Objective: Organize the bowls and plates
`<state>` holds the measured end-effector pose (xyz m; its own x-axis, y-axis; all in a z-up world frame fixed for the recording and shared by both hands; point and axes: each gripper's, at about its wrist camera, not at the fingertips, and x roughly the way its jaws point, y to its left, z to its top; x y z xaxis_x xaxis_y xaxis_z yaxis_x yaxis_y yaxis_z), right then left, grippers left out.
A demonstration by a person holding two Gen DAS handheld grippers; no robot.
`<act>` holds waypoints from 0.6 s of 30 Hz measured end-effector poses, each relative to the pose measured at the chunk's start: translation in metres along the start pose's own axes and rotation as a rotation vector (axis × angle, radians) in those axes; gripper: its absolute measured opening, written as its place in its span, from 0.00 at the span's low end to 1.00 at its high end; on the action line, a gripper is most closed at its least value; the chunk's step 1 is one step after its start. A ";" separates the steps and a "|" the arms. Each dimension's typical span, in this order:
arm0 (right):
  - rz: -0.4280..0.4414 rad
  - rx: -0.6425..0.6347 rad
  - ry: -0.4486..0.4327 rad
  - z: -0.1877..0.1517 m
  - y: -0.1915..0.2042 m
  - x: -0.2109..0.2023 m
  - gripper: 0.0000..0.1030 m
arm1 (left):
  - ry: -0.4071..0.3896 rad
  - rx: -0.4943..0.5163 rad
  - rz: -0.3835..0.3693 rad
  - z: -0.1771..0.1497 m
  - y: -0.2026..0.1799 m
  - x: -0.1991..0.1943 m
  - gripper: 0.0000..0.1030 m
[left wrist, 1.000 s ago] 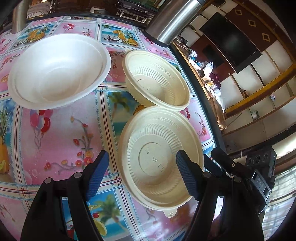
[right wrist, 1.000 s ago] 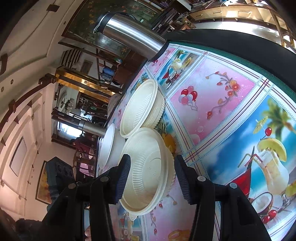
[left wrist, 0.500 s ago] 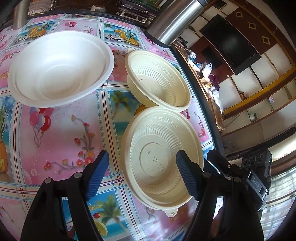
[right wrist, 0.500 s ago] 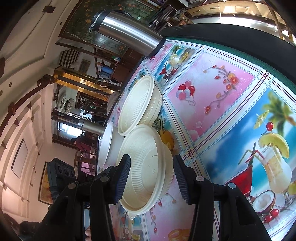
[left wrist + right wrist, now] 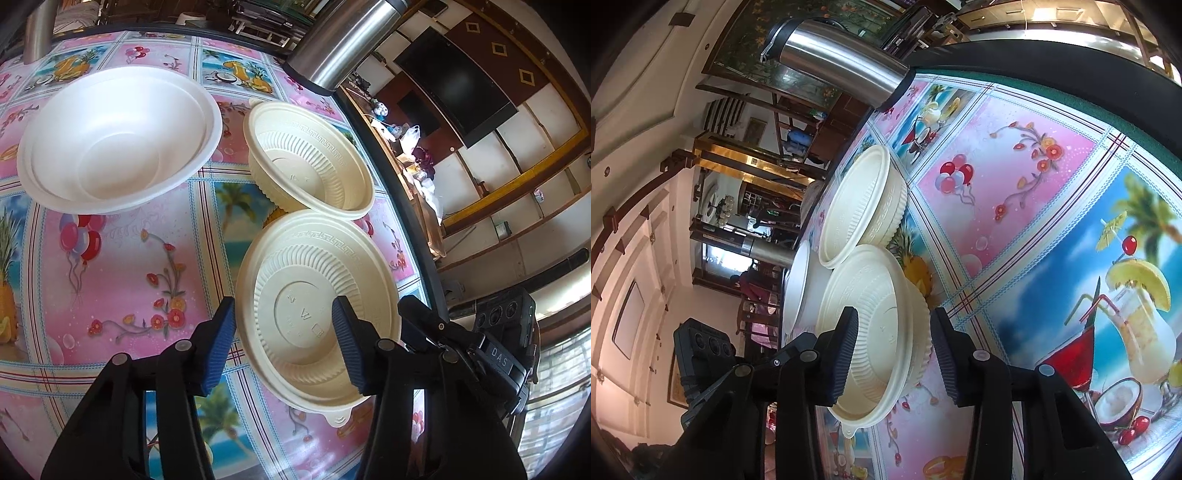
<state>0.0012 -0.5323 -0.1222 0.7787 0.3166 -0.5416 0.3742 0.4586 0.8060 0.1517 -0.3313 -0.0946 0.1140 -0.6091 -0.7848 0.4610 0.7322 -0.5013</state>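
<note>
Two cream ribbed bowls and a larger white bowl [image 5: 114,144] stand on the patterned table. My left gripper [image 5: 284,347] is open, its fingers straddling the left rim of the near cream bowl [image 5: 314,314], one inside, one outside. The far cream bowl [image 5: 310,162] sits just behind it. My right gripper [image 5: 894,354] is open, its fingers straddling the same near cream bowl [image 5: 875,325] at its wall. The far cream bowl [image 5: 864,206] and the white bowl [image 5: 796,284] show behind it. The right gripper body [image 5: 480,350] shows in the left wrist view.
A steel thermos [image 5: 343,37] stands at the table's back edge, also in the right wrist view [image 5: 831,59]. A second steel cylinder [image 5: 37,33] is at the far left. The table's dark rim [image 5: 413,206] runs close by the cream bowls.
Both grippers have moved in on the near cream bowl. The left gripper's fingers have narrowed and now straddle its rim. The bowls have not moved.
</note>
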 end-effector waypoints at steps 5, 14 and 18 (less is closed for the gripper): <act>-0.002 0.001 -0.001 -0.001 0.001 0.001 0.38 | 0.002 0.000 0.004 0.000 0.001 0.001 0.42; -0.014 -0.004 -0.006 -0.001 0.000 0.001 0.30 | 0.007 -0.004 0.012 0.000 0.004 0.002 0.36; -0.017 -0.006 -0.004 -0.001 0.001 0.001 0.28 | 0.010 -0.001 0.013 -0.001 0.004 0.002 0.30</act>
<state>0.0012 -0.5305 -0.1222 0.7745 0.3052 -0.5541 0.3844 0.4685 0.7954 0.1527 -0.3293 -0.0988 0.1114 -0.5963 -0.7950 0.4591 0.7404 -0.4910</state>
